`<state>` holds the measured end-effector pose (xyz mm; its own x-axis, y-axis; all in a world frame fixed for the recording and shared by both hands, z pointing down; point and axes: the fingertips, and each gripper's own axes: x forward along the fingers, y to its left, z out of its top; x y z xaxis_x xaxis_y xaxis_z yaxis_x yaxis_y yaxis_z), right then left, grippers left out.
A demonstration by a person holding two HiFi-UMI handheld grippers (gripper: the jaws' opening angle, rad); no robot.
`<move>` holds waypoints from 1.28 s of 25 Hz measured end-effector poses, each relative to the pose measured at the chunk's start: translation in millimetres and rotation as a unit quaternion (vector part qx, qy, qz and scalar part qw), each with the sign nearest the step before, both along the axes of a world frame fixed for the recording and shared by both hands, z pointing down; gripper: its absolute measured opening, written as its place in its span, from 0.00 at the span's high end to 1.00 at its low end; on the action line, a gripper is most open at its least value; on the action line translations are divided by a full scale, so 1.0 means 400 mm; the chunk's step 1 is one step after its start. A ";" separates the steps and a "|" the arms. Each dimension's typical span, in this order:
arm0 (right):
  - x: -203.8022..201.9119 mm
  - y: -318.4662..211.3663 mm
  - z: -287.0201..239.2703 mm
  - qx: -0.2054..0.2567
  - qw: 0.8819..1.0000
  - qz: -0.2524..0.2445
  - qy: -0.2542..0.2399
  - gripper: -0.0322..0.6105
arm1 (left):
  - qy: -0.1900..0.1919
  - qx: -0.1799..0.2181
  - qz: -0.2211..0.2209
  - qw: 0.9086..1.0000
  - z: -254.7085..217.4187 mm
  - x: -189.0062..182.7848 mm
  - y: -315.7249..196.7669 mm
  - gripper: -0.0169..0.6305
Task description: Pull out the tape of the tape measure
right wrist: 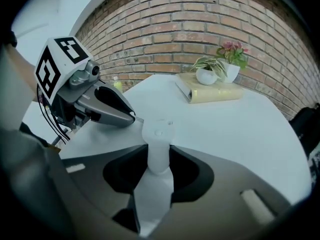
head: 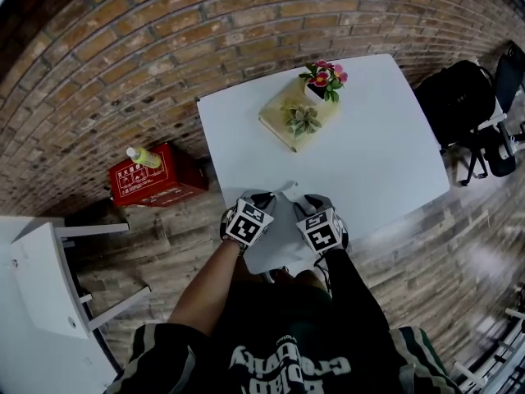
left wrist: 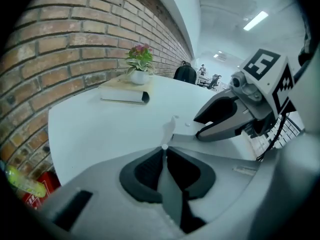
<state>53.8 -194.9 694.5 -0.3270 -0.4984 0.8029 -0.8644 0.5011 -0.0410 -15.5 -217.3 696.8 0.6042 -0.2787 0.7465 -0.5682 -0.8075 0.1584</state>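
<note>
Tape measure [right wrist: 158, 139], a small white round plastic case, sits pinched in the right gripper [right wrist: 159, 151]. The left gripper [left wrist: 165, 151] is pressed together on its thin pale tape end [left wrist: 168, 133]. Both hover at the white table's [head: 385, 138] near edge; a cream book [head: 275, 123] lies at its far side.

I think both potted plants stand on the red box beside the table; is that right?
Not quite: the head view shows the pink-flowered plant and the green plant standing on the book that lies on the white table, not on the red box beside it.
</note>
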 end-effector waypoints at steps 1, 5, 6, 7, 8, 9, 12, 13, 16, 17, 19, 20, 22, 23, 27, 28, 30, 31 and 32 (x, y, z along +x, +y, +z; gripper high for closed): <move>0.011 0.001 0.002 -0.001 1.000 0.009 0.000 0.72 | 0.003 0.000 -0.004 1.000 -0.004 -0.002 -0.002 0.92; 0.040 0.001 0.006 -0.008 1.000 0.028 -0.002 0.72 | 0.019 0.015 -0.003 1.000 -0.019 0.004 -0.017 0.92; 0.041 0.001 0.005 -0.008 1.000 0.026 -0.001 0.72 | 0.015 0.013 -0.006 1.000 -0.017 0.001 -0.016 0.92; 0.041 0.002 0.004 -0.008 1.000 0.026 -0.001 0.72 | 0.012 0.010 -0.009 1.000 -0.013 -0.003 -0.014 0.92; 0.042 0.004 0.005 -0.008 1.000 0.027 -0.002 0.72 | 0.009 0.009 -0.010 1.000 -0.011 -0.004 -0.011 0.92; 0.043 0.007 0.006 -0.009 1.000 0.028 -0.002 0.72 | 0.007 0.009 -0.010 1.000 -0.010 -0.004 -0.009 0.92; 0.045 0.008 0.007 -0.012 1.000 0.020 0.003 0.72 | -0.005 0.013 -0.011 1.000 -0.003 -0.013 -0.004 0.91; 0.048 0.009 0.009 -0.012 1.000 0.018 0.004 0.72 | -0.007 0.013 -0.013 1.000 0.000 -0.015 -0.003 0.91; 0.049 0.016 0.003 -0.017 1.000 0.014 0.002 0.72 | -0.010 0.005 -0.026 1.000 0.000 -0.018 0.004 0.91; 0.047 0.017 -0.002 -0.019 1.000 0.013 0.000 0.72 | -0.010 0.000 -0.032 0.999 0.001 -0.021 0.008 0.91; 0.045 0.015 -0.006 -0.024 1.000 0.010 -0.004 0.72 | -0.005 -0.015 -0.051 0.999 0.001 -0.028 0.014 0.91; 0.044 0.014 -0.008 -0.028 1.000 0.008 -0.006 0.72 | 0.001 -0.025 -0.061 0.998 0.002 -0.031 0.017 0.91; 0.044 0.013 -0.016 -0.039 0.999 0.012 -0.011 0.72 | 0.011 -0.045 -0.079 0.996 0.003 -0.036 0.020 0.91; 0.049 0.014 -0.016 -0.046 0.999 0.020 -0.013 0.72 | 0.013 -0.053 -0.086 0.995 0.003 -0.040 0.019 0.91; 0.078 0.004 -0.028 -0.052 0.997 0.044 -0.025 0.72 | 0.022 -0.071 -0.117 0.990 -0.006 -0.074 0.000 0.91; 0.076 -0.001 -0.041 -0.049 0.998 0.042 -0.028 0.72 | 0.022 -0.068 -0.118 0.990 -0.015 -0.078 -0.004 0.91; 0.072 -0.009 -0.058 -0.045 0.998 0.040 -0.029 0.72 | 0.021 -0.058 -0.117 0.991 -0.030 -0.080 -0.012 0.91; 0.073 -0.012 -0.058 -0.044 0.998 0.040 -0.030 0.72 | 0.024 -0.055 -0.118 0.991 -0.036 -0.080 -0.015 0.91; 0.075 -0.014 -0.057 -0.042 0.998 0.039 -0.031 0.72 | 0.028 -0.054 -0.121 0.991 -0.042 -0.080 -0.020 0.91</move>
